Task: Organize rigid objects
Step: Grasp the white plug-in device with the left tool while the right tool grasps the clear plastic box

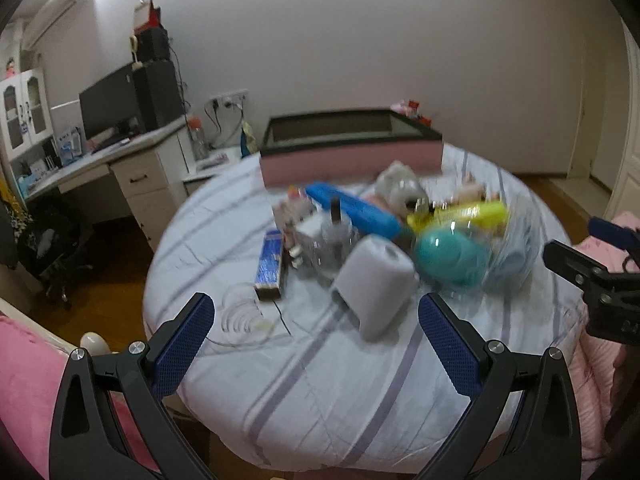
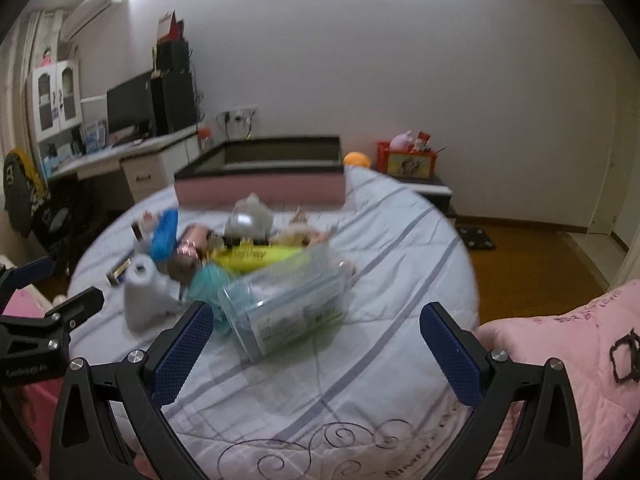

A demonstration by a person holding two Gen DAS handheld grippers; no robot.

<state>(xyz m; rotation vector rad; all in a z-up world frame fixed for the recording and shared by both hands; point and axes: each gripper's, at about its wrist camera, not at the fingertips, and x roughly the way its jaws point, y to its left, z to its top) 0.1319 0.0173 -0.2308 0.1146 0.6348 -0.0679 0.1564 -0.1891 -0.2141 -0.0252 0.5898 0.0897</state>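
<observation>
A pile of objects lies on a round bed with a striped sheet (image 1: 304, 380). Nearest me is a white rounded device (image 1: 376, 280) (image 2: 146, 296), lying on its side. Behind it are a teal ball-like thing (image 1: 450, 254) (image 2: 208, 282), a clear plastic tub (image 2: 288, 308) (image 1: 512, 252), a yellow object (image 1: 476, 214) (image 2: 260, 258), a blue case (image 1: 352, 210) (image 2: 164, 234), a blue-and-black box (image 1: 270, 264) and a glass bottle (image 1: 334, 236). My left gripper (image 1: 316, 340) is open, just short of the white device. My right gripper (image 2: 316, 344) is open in front of the tub.
A pink box with a dark rim (image 1: 352, 144) (image 2: 260, 180) stands at the bed's far side. A desk with a monitor (image 1: 116, 108) and a black chair (image 1: 52, 248) are at the left. Pink bedding (image 2: 568, 360) lies right. A clear cable (image 1: 240, 316) coils on the sheet.
</observation>
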